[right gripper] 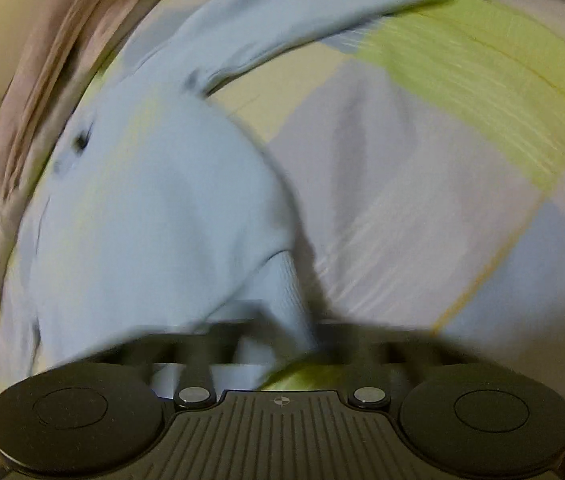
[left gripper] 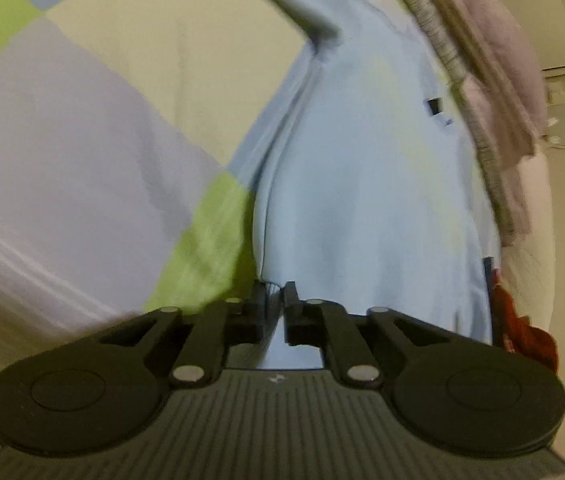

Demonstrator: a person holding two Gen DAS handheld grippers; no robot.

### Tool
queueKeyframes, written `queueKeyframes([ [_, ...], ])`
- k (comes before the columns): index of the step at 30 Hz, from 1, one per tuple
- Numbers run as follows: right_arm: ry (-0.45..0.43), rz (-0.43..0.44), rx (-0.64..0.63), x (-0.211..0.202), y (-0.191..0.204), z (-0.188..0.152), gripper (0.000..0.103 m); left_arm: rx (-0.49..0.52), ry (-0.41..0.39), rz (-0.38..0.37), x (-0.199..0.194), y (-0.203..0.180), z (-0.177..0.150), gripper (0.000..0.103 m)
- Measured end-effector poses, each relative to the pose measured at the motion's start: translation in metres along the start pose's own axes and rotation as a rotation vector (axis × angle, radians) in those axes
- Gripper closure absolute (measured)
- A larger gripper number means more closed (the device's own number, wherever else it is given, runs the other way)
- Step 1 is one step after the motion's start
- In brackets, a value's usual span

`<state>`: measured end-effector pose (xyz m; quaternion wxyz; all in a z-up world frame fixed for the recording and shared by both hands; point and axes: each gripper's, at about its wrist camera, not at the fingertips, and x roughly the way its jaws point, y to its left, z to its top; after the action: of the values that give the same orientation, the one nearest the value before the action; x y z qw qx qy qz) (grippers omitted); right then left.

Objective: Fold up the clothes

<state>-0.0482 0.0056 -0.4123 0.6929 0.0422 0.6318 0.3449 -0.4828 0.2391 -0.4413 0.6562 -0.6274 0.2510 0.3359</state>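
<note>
Jaws pinched on fabric: my left gripper point(left gripper: 274, 300) clamps the hem of the light blue shirt point(left gripper: 362, 184) lying on the checked bedsheet point(left gripper: 82, 128); my right gripper point(right gripper: 282, 332) blurs, grip unreadable.

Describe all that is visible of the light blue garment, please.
The light blue garment is soft, thin fabric with a long sleeve and a small dark tag. It lies spread and creased on the checked bedcover, beside a pink cloth. The left gripper pinches its hem. The right gripper appears shut on another part, though blurred.
</note>
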Motion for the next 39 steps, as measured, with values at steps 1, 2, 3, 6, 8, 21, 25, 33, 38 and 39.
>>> queueKeyframes([
  [1, 0.002, 0.011, -0.003, -0.005, 0.003, 0.002, 0.096, 0.016, -0.030, -0.023, -0.011, -0.003, 0.000, 0.099],
  [2, -0.001, 0.021, -0.017, -0.014, 0.006, 0.005, 0.098, 0.036, -0.048, -0.029, -0.021, -0.005, -0.002, 0.099],
  [3, -0.002, 0.030, -0.033, -0.023, 0.008, 0.007, 0.098, 0.057, -0.052, -0.009, -0.028, -0.007, -0.006, 0.099],
  [6, 0.055, 0.016, -0.038, -0.031, 0.001, 0.005, 0.098, 0.108, 0.010, 0.129, -0.020, -0.005, -0.018, 0.099],
  [8, 0.110, -0.033, -0.031, -0.017, -0.009, 0.002, 0.098, 0.124, 0.061, 0.242, -0.003, -0.002, -0.026, 0.096],
  [21, -0.380, -0.257, 0.045, -0.067, -0.096, 0.120, 0.049, 0.178, -0.067, 0.299, -0.006, -0.053, -0.018, 0.091],
  [25, -0.481, -0.153, 0.114, -0.066, -0.113, 0.156, 0.049, 0.201, -0.074, 0.270, 0.009, -0.074, -0.013, 0.091],
  [33, -0.550, -0.159, 0.022, -0.009, -0.101, 0.221, 0.063, 0.232, -0.104, 0.268, 0.055, -0.103, -0.001, 0.091],
  [38, -0.533, -0.171, 0.222, 0.018, -0.125, 0.255, 0.062, 0.220, -0.160, 0.280, 0.063, -0.110, 0.022, 0.089],
  [39, -0.524, -0.175, 0.218, 0.015, -0.122, 0.254, 0.061, 0.214, -0.175, 0.285, 0.062, -0.110, 0.028, 0.087],
])
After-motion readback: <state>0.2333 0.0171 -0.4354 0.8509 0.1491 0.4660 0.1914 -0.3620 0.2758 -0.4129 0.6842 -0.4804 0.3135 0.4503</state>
